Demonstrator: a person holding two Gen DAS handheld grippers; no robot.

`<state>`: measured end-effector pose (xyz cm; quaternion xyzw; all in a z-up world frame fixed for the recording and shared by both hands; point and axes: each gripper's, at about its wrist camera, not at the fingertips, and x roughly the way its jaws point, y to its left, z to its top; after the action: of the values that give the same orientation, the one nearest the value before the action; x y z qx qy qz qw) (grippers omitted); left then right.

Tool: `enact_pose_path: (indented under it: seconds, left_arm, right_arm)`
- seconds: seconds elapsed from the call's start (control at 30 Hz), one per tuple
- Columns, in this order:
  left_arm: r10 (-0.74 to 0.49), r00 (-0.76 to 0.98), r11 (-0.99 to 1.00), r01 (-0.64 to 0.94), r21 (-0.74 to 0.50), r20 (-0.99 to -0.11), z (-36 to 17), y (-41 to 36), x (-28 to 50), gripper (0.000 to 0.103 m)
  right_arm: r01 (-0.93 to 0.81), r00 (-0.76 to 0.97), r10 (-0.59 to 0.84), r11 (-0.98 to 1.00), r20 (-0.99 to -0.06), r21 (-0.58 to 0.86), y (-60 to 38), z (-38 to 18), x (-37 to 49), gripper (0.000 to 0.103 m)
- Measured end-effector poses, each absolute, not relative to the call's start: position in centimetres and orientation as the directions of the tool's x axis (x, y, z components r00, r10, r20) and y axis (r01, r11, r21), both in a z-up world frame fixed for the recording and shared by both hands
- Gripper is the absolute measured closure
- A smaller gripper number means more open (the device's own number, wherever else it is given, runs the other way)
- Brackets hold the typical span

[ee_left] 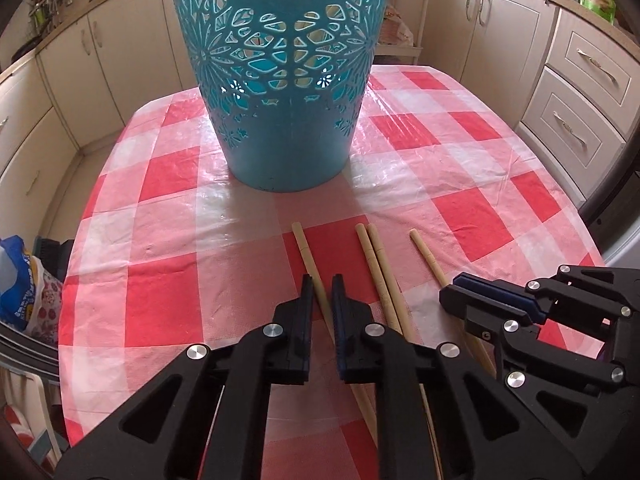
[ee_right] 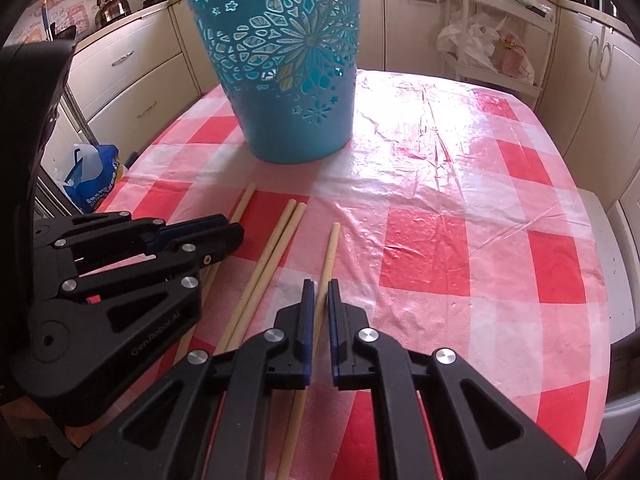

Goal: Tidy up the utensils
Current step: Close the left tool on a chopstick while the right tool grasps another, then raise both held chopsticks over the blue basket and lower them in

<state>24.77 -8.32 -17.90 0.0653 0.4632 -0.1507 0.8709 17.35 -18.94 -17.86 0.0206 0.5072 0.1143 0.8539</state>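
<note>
Several wooden chopsticks lie on the red-and-white checked tablecloth (ee_left: 168,216) in front of a tall blue cut-out basket (ee_left: 280,92). My left gripper (ee_left: 322,280) has its jaws narrowly apart around the leftmost chopstick (ee_left: 308,256), low over the cloth. My right gripper (ee_right: 319,283) has its jaws narrowly apart around the rightmost chopstick (ee_right: 331,248). A pair of chopsticks (ee_left: 376,256) lies between the two. The right gripper shows in the left wrist view (ee_left: 452,292), and the left gripper in the right wrist view (ee_right: 236,232). The basket also shows in the right wrist view (ee_right: 288,80).
The table is oval, with its edges close on the left and right (ee_right: 592,280). Cream kitchen cabinets (ee_left: 568,92) surround it. A blue bag (ee_right: 92,180) sits on the floor at the left. A white rack with plastic bags (ee_right: 492,44) stands behind the table.
</note>
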Motion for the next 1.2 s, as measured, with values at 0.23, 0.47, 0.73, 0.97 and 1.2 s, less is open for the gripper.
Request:
enact_pose_path:
  seconds: [0.23,0.47,0.73,0.97,1.2]
  left_arm:
    - [-0.197,0.547,0.947,0.320,-0.014,-0.814,-18.1,-8.6,24.6,0.088]
    - [-0.229,0.549,0.941,0.336,-0.039,-0.804,-18.0,-8.3,24.0,0.098]
    - [-0.252,0.588,0.940,0.337,-0.051,-0.768,-16.5,-7.5,21.5,0.098]
    - [-0.289,0.640,0.936,0.347,-0.068,-0.712,-13.4,-6.5,19.1,0.098]
    - [-0.369,0.686,0.920,0.362,-0.146,-0.627,-8.7,-3.6,18.3,0.098]
  right_arm:
    - [-0.238,0.476,0.166,0.970,-0.864,0.055,-17.7,-17.8,17.1,0.094]
    - [-0.148,0.488,0.252,0.967,-0.835,0.206,-19.5,-18.0,16.8,0.097]
    - [-0.029,0.524,0.475,0.840,-0.707,0.542,-23.6,-17.5,15.2,0.097]
    - [-0.010,0.568,0.567,0.729,-0.596,0.684,-24.9,-15.7,13.8,0.097]
    - [-0.098,0.627,0.576,0.726,-0.525,0.680,-23.3,-10.6,14.1,0.097]
